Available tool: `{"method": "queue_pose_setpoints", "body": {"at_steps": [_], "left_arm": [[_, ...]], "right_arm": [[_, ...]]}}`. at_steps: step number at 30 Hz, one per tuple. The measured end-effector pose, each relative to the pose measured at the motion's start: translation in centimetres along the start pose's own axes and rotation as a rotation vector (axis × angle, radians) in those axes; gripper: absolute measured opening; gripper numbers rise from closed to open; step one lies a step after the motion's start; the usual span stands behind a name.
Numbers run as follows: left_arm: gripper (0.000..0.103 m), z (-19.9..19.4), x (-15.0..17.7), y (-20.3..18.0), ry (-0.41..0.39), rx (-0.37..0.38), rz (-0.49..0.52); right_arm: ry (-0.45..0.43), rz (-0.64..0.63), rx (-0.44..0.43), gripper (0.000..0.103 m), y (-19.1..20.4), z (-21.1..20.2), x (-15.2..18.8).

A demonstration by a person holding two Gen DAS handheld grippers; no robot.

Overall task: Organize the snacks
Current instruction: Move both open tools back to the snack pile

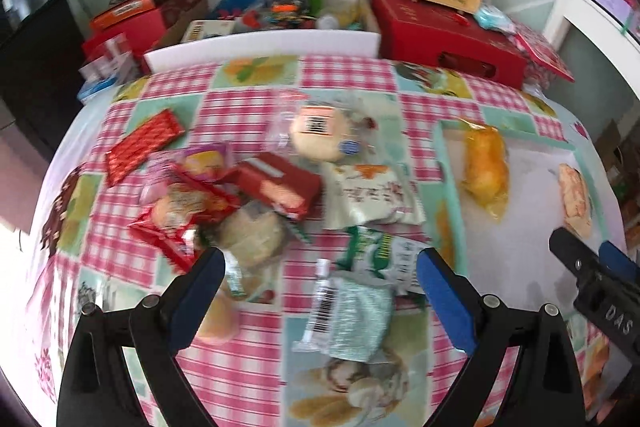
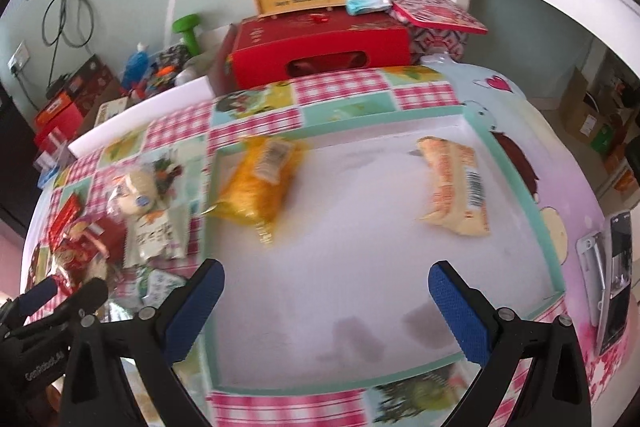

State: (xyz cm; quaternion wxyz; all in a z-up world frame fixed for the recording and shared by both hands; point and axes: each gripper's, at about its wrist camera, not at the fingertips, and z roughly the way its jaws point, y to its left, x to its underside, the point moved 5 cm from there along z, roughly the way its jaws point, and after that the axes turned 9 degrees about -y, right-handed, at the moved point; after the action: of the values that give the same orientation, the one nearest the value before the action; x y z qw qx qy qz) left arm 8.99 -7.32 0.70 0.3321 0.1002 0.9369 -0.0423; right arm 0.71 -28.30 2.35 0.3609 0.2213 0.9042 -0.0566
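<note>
- Hovering wide open and empty: left gripper [image 1: 320, 291] over the snack pile [image 1: 256, 195], right gripper [image 2: 326, 303] over the tray [image 2: 516, 171].
- Yellow packet [image 2: 256, 187] and orange packet [image 2: 456, 187] lie in the tray, well apart.

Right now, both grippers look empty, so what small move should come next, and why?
Probably lower the open left gripper onto the silver-green packet lying between its fingers. Only two snacks sit inside the white tray, while the pile remains on the tablecloth.

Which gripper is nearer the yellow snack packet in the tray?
Right. The right gripper hovers open over the tray, the yellow snack packet just ahead-left. The left gripper is open over the pile, outside the tray.
</note>
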Motion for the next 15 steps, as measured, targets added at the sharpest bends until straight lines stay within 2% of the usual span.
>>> {"method": "queue_pose_setpoints", "body": {"at_steps": [5, 15], "left_arm": [[0.096, 0.0, 0.1, 2.5, -0.015, -0.045, -0.027], [0.096, 1.0, 1.1, 6.7, 0.028, -0.019, -0.148]], "right_arm": [[0.003, -0.036, -0.012, 0.103, 3.2, -0.4, 0.4], [0.052, -0.093, -0.031, 0.103, 7.3, 0.2, 2.4]]}}
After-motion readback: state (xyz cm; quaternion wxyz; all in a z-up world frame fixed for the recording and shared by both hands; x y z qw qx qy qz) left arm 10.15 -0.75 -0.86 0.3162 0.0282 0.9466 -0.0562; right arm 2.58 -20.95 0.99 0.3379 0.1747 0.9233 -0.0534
